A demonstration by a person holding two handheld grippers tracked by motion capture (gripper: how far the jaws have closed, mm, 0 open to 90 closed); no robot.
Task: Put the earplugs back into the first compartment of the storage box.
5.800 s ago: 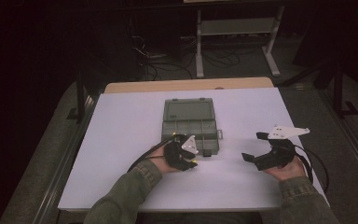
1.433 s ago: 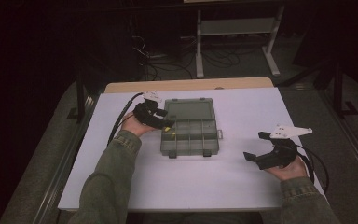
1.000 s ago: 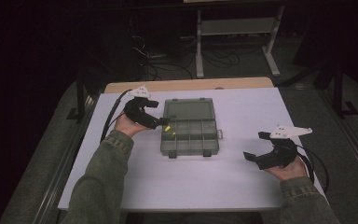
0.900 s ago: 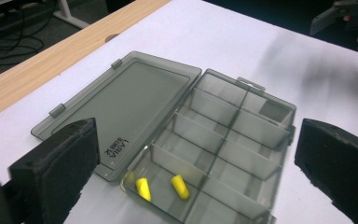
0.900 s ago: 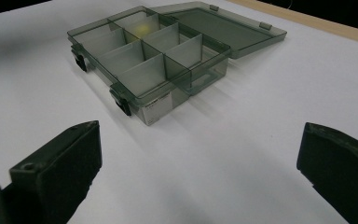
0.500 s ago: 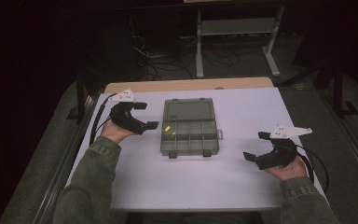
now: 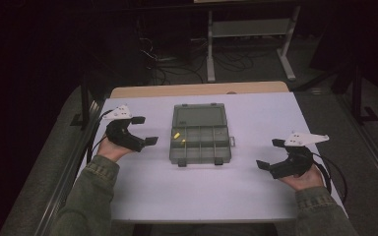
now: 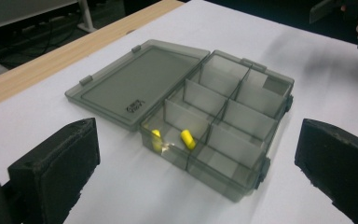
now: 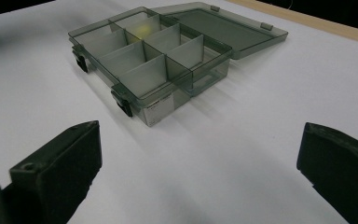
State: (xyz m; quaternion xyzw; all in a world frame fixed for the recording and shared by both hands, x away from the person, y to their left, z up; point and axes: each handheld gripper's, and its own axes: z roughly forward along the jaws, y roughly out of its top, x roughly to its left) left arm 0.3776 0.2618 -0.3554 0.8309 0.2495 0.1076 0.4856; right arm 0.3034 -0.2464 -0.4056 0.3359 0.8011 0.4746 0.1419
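Note:
A grey see-through compartment box (image 7: 200, 162) lies mid-table with its lid (image 7: 199, 116) folded flat behind it. Two small yellow pieces (image 7: 176, 134) rest in its left compartments (image 8: 187, 138), blurred through the walls (image 9: 142, 30) in the right gripper view. My left gripper (image 7: 145, 130) hovers left of the box, open and holding nothing, its jaws framing the box (image 8: 223, 186). My right gripper (image 7: 268, 153) sits at the right near the front edge, open and empty, facing the box's latch side (image 9: 154, 100). The right hand's gripper (image 8: 354, 14) shows far off in the left gripper view.
The white tabletop (image 7: 202, 191) lies on a wooden table whose edge (image 7: 197, 89) shows at the back. Beyond it are floor cables (image 7: 162, 59) and a white table frame (image 7: 248, 29). A metal rail (image 7: 74, 162) runs along the left side.
My left gripper has pulled back leftward from the box's left compartments and now stands clear of it, open. The right gripper has not moved.

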